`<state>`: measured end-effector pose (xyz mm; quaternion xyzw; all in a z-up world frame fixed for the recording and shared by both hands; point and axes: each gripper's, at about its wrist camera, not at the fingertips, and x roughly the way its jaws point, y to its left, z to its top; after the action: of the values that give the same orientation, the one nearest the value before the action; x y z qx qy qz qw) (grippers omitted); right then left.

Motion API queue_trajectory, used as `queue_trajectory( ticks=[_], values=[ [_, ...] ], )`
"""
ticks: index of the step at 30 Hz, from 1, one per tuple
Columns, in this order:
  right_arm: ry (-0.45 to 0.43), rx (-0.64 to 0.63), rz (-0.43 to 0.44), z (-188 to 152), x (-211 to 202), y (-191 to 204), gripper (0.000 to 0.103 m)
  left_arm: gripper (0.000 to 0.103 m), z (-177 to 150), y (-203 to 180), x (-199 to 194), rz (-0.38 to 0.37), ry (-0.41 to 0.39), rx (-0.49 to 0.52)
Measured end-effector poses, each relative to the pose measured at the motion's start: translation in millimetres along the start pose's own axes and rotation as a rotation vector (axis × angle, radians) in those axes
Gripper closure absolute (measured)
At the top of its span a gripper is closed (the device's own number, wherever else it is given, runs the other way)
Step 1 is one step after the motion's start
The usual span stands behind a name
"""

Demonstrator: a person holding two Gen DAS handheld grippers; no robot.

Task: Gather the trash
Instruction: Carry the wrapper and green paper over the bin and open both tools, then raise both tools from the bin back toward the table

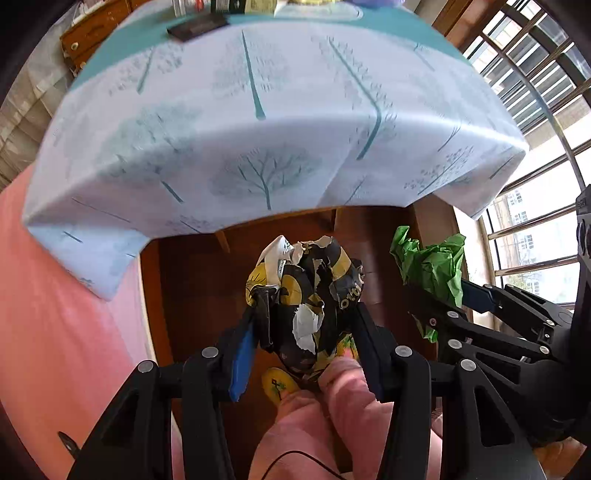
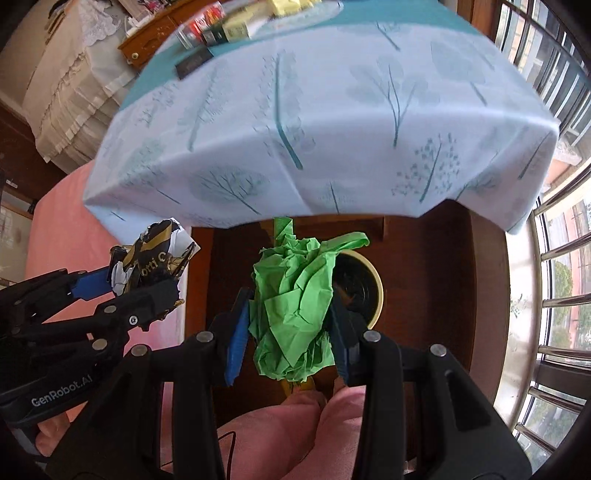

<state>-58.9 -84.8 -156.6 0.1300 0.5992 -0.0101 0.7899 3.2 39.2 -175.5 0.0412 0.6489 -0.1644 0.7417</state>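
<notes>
My left gripper (image 1: 308, 325) is shut on a crumpled black, yellow and white wrapper (image 1: 314, 295), held in the air below the table's edge. My right gripper (image 2: 291, 317) is shut on a crumpled ball of green paper (image 2: 291, 295). Behind the green paper stands a round bin with a cream rim and dark inside (image 2: 364, 284) on the wooden floor, partly hidden by the paper. Each gripper shows in the other's view: the right one with the green paper (image 1: 432, 266) at the right, the left one with the wrapper (image 2: 155, 254) at the left.
A table under a pale blue tree-print cloth (image 1: 258, 122) fills the upper view, with small boxes and a dark flat item (image 1: 195, 27) on its far side. Pink bedding (image 1: 55, 332) lies left. Barred windows (image 2: 561, 258) stand right. The person's pink-trousered legs (image 2: 295, 424) are below.
</notes>
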Motion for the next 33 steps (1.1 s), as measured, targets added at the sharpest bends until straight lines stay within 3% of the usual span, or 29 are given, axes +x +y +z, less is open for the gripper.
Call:
queue_trajectory(
  ticks=[10, 17, 21, 23, 33],
  values=[
    [0.111, 0.048, -0.004, -28.7, 158.4, -64.2, 0.067, 0.05, -8.4, 6.7, 170.0, 0.058, 0.065, -0.061],
    [0.129, 0.111, 0.018, -37.2, 215.1, -91.2, 0.065, 0.031, -9.4, 13.8, 233.7, 0.046, 0.129, -0.067],
    [0.126, 0.13, 0.023, -39.4, 227.6, -101.8, 0.061, 0.01, -15.1, 21.4, 246.4, 0.025, 0.123, -0.096],
    [0.117, 0.137, 0.014, -38.3, 230.0, -103.1, 0.051, 0.009, -15.2, 24.5, 245.8, 0.023, 0.113, -0.105],
    [0.106, 0.137, 0.002, -33.8, 209.9, -94.5, 0.049, 0.007, -7.0, 26.4, 195.0, 0.029, 0.076, -0.09]
  ],
)
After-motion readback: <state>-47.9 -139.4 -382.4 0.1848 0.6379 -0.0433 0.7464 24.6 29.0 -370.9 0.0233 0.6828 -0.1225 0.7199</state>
